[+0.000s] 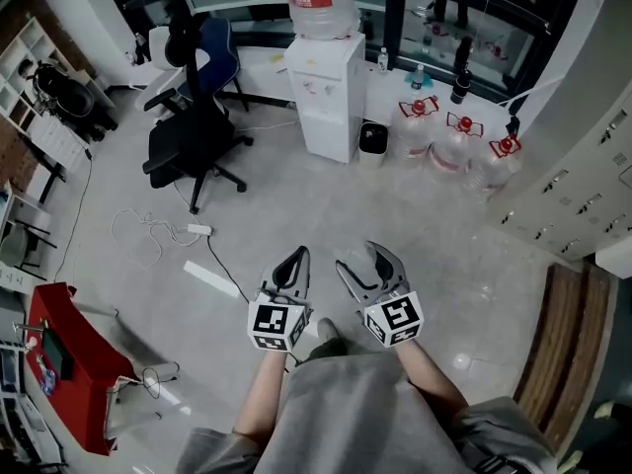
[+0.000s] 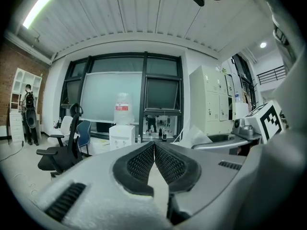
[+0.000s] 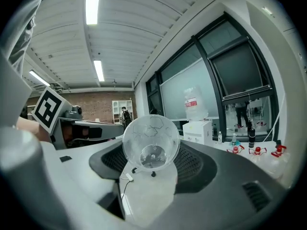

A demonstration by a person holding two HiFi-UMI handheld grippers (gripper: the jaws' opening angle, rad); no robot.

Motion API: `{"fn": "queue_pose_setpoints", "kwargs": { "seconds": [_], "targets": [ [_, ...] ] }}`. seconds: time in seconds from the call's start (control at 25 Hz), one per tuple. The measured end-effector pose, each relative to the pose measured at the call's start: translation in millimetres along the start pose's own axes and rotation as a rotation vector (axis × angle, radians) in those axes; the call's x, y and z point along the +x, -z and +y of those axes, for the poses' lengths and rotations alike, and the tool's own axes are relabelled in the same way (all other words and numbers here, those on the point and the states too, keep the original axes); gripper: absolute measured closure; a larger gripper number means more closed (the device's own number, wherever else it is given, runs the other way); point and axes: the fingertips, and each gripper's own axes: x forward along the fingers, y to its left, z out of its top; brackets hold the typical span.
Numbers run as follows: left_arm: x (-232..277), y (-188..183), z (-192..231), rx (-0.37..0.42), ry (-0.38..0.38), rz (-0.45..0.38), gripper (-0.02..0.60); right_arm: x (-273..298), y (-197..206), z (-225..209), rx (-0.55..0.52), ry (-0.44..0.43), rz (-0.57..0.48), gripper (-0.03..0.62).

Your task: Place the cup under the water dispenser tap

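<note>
clear cup (image 3: 151,142), on its side in right hand-held gripper (image 1: 365,265), well apart from white dispenser (image 1: 326,92).

Water dispenser (image 1: 329,97) across the floor, office chair (image 1: 197,131) left of it, spare bottles (image 1: 456,144) right; cup (image 3: 151,140) between jaws of right gripper (image 1: 363,263), left gripper (image 1: 296,257) alongside.

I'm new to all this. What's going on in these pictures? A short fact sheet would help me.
Setting: an office room, seen from the person's head
Left tongs: shut, nothing in them
Right tongs: closed on a clear plastic cup
Water dispenser: white, with a big bottle on top, some way ahead of the person
Beside it: black office chair on its left, spare water bottles on its right
Cup under the tap: not yet
</note>
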Motion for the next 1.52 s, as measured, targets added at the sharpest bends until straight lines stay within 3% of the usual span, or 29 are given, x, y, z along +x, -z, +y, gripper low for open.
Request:
{"fn": "queue_pose_setpoints", "kwargs": {
  "seconds": [0.76, 1.52],
  "targets": [
    [14, 15, 94, -0.046, 0.045, 0.028, 0.569, 95, -1, 24, -0.04, 0.03, 0.04, 0.316],
    [124, 14, 145, -0.045, 0.041, 0.068, 0.569, 195, -6, -56, -0.005, 0.001, 0.038, 0.319]
  ]
}}
